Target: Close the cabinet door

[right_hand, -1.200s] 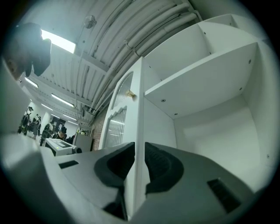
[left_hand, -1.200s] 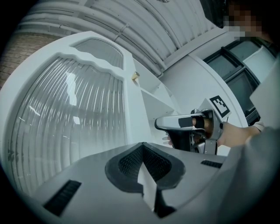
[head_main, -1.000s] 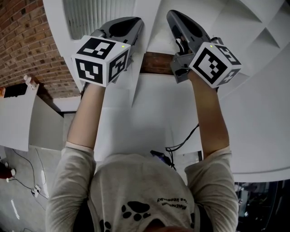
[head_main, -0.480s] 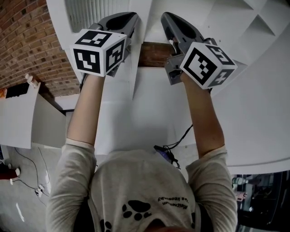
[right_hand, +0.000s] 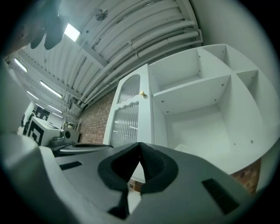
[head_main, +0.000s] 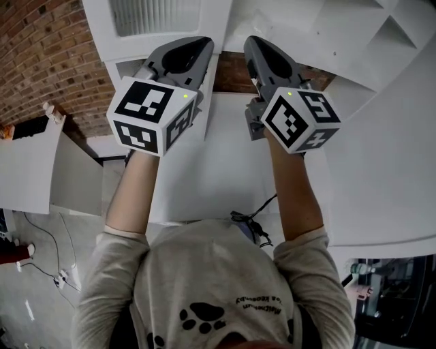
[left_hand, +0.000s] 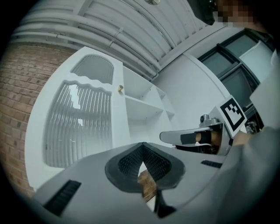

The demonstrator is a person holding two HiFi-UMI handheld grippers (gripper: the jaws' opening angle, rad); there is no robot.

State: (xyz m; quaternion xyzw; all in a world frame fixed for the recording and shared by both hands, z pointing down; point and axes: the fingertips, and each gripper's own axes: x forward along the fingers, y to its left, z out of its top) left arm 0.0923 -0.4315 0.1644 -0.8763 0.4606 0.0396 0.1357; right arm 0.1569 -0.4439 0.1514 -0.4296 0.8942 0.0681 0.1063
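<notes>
The white cabinet's door [head_main: 155,17], with ribbed glass and a small brass knob [left_hand: 120,88], stands open to the left of the open shelves [right_hand: 197,100]. The same door [right_hand: 127,113] shows edge-on in the right gripper view. My left gripper [head_main: 194,42] is raised in front of the door's edge, jaws shut on nothing [left_hand: 142,146]. Beside it my right gripper [head_main: 255,41] points at the shelf opening, also shut and empty [right_hand: 140,146]. Neither gripper visibly touches the door. Each gripper shows in the other's view: the right gripper [left_hand: 192,137] and the left gripper [right_hand: 74,148].
A brick wall [head_main: 41,61] runs behind and left of the cabinet. A low white unit [head_main: 27,170] stands at the left, with cables on the floor [head_main: 48,272]. A white surface [head_main: 225,170] lies under my arms, and a black cable [head_main: 259,221] hangs near my chest.
Both grippers have sunk in the head view, and the right one has shifted left, nearer the left one. The jaws look shut throughout.
</notes>
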